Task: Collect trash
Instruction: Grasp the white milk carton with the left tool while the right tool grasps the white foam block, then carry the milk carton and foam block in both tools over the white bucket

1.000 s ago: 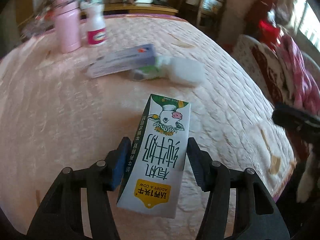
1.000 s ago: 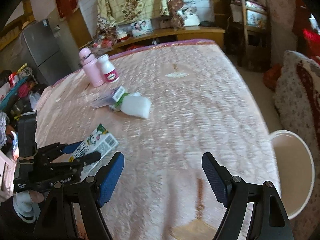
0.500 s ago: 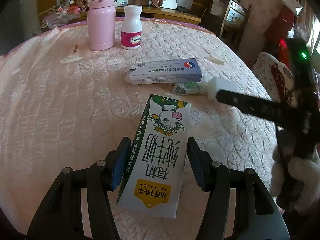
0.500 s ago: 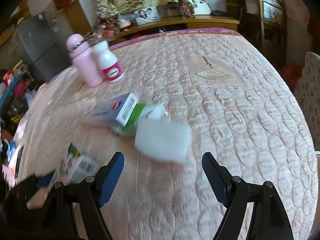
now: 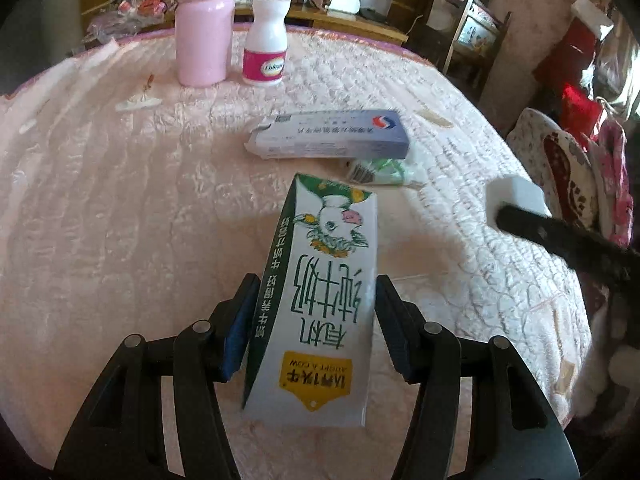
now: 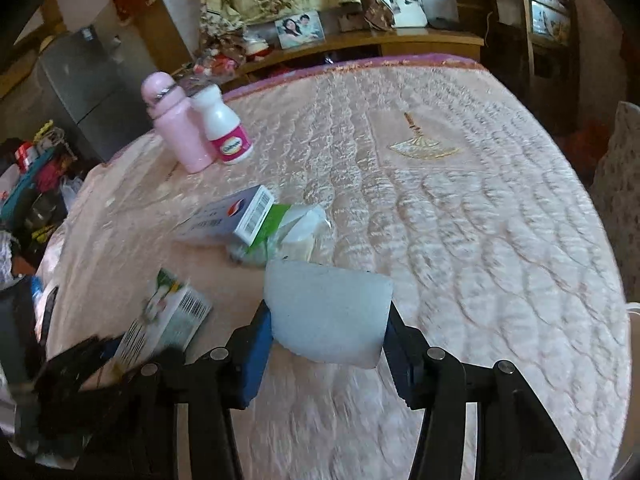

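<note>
Wooden shelf (image 6: 360, 42) (cluttered); grey fridge (image 6: 84, 92).

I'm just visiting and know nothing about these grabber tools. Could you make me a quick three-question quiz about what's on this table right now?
1. True or false: the left gripper holds a milk carton.
2. What sits between the right gripper's closing jaws? A) pink flask B) white sponge C) blue box
3. Fill in: beside the pink flask stands a white ____ with a pink label.

Key
1. True.
2. B, the white sponge; the blue box lies on the table.
3. Bottle.
</note>
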